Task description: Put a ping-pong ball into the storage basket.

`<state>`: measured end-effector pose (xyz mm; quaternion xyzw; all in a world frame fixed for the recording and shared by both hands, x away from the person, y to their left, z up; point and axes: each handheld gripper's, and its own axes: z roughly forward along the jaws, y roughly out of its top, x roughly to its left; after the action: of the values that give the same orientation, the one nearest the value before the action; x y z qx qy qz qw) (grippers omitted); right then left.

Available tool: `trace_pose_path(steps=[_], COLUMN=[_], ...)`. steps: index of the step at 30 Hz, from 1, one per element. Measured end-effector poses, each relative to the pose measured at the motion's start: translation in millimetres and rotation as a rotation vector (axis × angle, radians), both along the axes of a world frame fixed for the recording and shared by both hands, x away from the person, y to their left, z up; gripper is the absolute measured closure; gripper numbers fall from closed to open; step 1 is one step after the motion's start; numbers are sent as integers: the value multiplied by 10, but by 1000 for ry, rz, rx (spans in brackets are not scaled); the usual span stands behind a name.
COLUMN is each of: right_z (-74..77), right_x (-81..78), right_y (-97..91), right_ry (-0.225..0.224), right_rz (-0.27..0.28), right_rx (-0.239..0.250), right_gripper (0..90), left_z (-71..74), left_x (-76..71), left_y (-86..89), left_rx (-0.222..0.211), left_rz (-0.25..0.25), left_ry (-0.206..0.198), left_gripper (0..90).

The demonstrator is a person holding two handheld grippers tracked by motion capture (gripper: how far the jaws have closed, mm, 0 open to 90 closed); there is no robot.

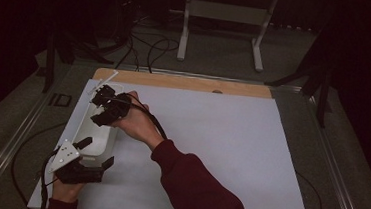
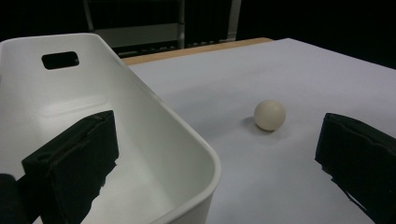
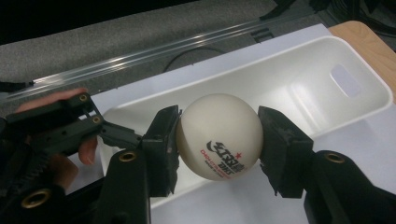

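My right gripper [image 1: 104, 109] hangs over the far half of a white plastic bin [image 1: 98, 139] and is shut on a white table-tennis ball [image 3: 219, 122] with printed lettering. In the right gripper view the ball sits squeezed between the two black pads [image 3: 164, 144] above the bin's open inside [image 3: 299, 79]. My left gripper [image 1: 95, 152] stands open at the bin's near end. One of its jaws is inside the bin and the other outside, astride the rim [image 2: 187, 135]. A second, plain ball [image 2: 269, 115] lies on the white sheet [image 2: 289, 70] to the right of the bin.
The white sheet [image 1: 211, 136] covers most of the table, with a wooden strip [image 1: 185, 83] along its far edge. The bin has a handle slot [image 2: 60, 59] in its far wall. A metal stand [image 1: 226, 12] and cables [image 1: 148, 46] lie on the floor beyond.
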<state>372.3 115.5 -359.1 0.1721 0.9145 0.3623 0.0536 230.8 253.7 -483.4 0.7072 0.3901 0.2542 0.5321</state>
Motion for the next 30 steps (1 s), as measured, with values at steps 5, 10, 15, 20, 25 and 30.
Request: trace_pose_path(steps=[5,10,15,20,25,30], right_z=[5,10,17,42,54,50], right_x=[-6,-22,-38,-30,-30,-21], right_y=[72,153,156,92,31,-34], right_ry=[-5,16,-5,-19,-24,-26], right_rz=[6,29,51,39,18,18], right_rx=[-5,22,13,2,4,6], right_gripper=[505,370,172,119,97,94], left_z=[1,2,0,2,1,0], left_x=[0,0,-3,-1,-3,-1], left_y=[1,3,8,4,6,9], left_rx=[-2,-5,-8,-5,-4,-6], left_rz=[0,2,5,5,7,8], left_ry=[-1,-2,-3,-4,-4,-3], left_gripper=[0,0,0,0,0,0])
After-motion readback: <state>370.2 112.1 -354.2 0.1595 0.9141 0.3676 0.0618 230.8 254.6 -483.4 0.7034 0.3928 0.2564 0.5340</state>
